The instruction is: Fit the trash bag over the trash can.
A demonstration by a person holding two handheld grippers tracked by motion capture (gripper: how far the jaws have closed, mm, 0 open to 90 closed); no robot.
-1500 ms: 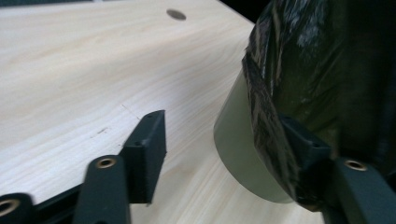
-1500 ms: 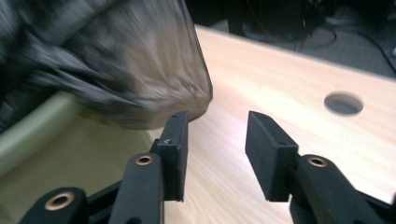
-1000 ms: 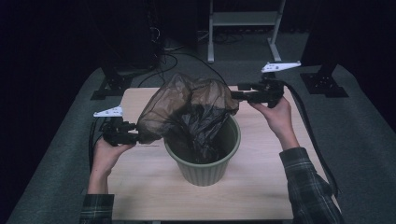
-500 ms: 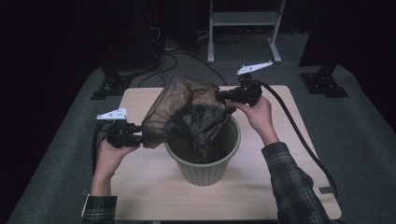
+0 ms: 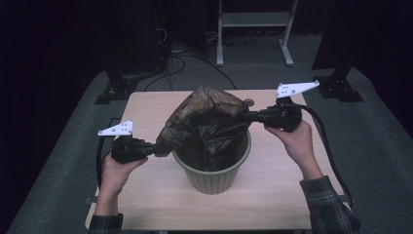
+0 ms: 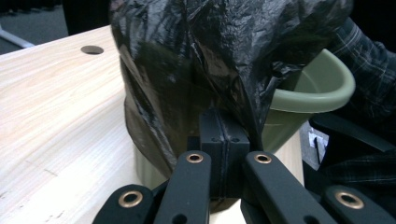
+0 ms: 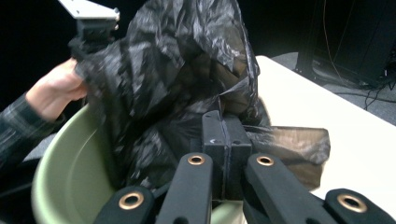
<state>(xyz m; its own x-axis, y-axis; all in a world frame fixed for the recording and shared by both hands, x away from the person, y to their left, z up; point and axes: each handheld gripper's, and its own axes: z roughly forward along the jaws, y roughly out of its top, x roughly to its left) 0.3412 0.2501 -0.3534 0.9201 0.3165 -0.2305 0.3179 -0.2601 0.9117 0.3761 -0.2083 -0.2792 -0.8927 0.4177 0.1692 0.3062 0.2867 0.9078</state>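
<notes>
Stretching a black plastic bag between them, both hands are held level over the desk, forearms coming in from the near edge. The left claw points right, its jaws having just closed, pinched together on the bag's lower left edge. The right claw points left, farther back, jaws clamped on the bag's right edge. The bag is thin, glossy, crinkled film, partly see-through brown where pulled taut; it billows above a round green bin with a smooth rolled rim, its lower part hanging inside. The desk is pale wood grain.
</notes>
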